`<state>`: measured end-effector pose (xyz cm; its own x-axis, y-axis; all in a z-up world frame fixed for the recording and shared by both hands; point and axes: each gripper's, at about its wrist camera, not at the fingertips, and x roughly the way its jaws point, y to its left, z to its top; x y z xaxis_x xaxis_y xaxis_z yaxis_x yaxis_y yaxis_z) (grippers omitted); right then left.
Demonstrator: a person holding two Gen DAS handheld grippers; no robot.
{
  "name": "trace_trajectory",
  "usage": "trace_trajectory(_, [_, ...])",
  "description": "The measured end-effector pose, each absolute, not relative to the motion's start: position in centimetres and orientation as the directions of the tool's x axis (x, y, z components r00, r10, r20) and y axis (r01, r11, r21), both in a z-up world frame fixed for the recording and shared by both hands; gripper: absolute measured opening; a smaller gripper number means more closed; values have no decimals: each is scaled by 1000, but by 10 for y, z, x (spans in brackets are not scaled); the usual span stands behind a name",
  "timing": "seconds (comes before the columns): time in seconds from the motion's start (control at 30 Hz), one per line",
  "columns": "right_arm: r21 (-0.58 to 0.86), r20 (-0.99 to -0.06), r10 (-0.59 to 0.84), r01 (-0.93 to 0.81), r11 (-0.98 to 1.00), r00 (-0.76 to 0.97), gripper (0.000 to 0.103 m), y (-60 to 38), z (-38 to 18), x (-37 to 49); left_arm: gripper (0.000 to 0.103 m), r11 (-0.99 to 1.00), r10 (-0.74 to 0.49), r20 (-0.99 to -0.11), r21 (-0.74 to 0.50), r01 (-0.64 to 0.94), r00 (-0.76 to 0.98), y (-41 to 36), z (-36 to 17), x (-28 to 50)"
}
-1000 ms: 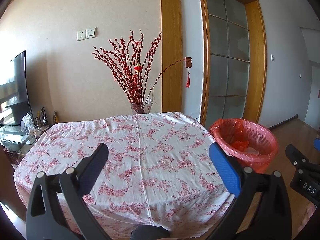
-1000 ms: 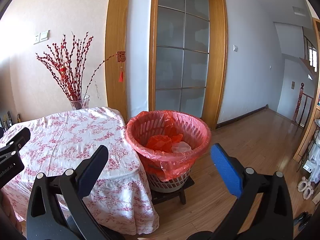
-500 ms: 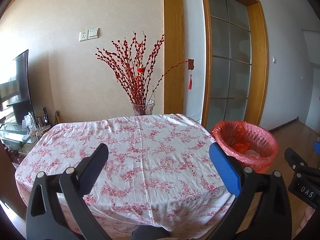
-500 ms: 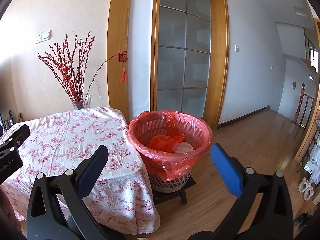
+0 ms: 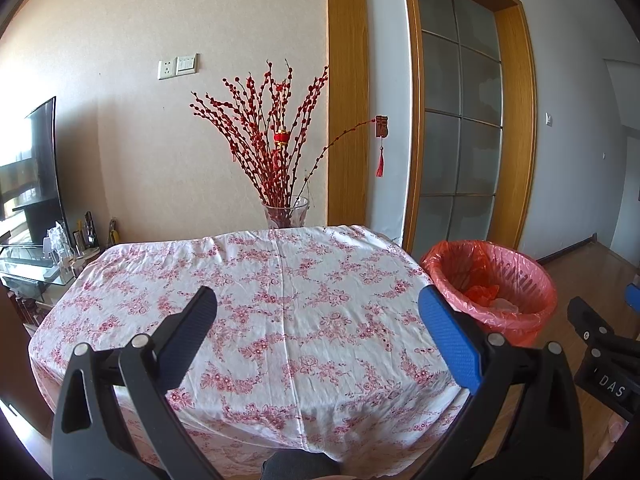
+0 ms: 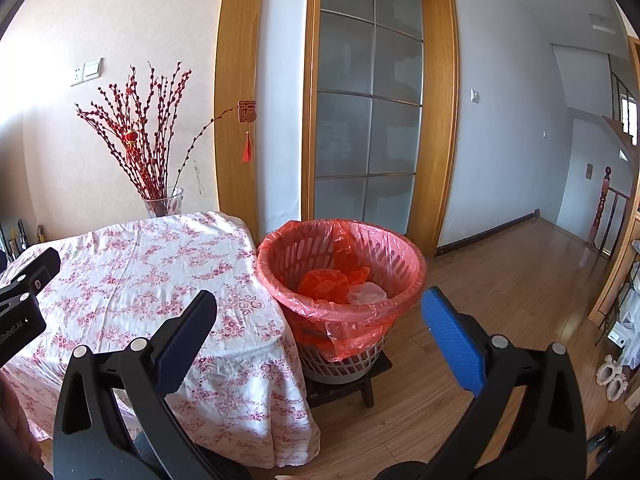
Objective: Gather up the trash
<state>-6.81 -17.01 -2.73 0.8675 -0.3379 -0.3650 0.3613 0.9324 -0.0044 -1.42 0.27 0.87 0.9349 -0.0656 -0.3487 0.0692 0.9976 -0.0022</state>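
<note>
A white basket lined with a red plastic bag (image 6: 340, 264) stands on a low dark stool right of the table; it also shows in the left wrist view (image 5: 492, 280). Crumpled red and clear trash (image 6: 344, 284) lies inside it. My left gripper (image 5: 318, 316) is open and empty, held above the near part of the table with the floral cloth (image 5: 280, 300). My right gripper (image 6: 320, 316) is open and empty, in front of the basket and the table's right corner (image 6: 240, 320). No trash shows on the cloth.
A glass vase of red berry branches (image 5: 280, 168) stands at the table's far edge. A TV and glass stand (image 5: 28, 208) are at the left. A frosted glass door (image 6: 368, 120), wooden floor (image 6: 500, 280) and stairs lie to the right.
Both grippers have drawn back and risen slightly; the table and basket sit lower and smaller in view. Both stay open and empty.
</note>
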Motion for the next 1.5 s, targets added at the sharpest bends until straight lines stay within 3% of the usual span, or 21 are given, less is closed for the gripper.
trace_trajectory(1.5, [-3, -367, -337, 361, 933, 867, 101, -170, -28, -69, 99, 998, -66, -365, -5, 69, 929, 4, 2, -12])
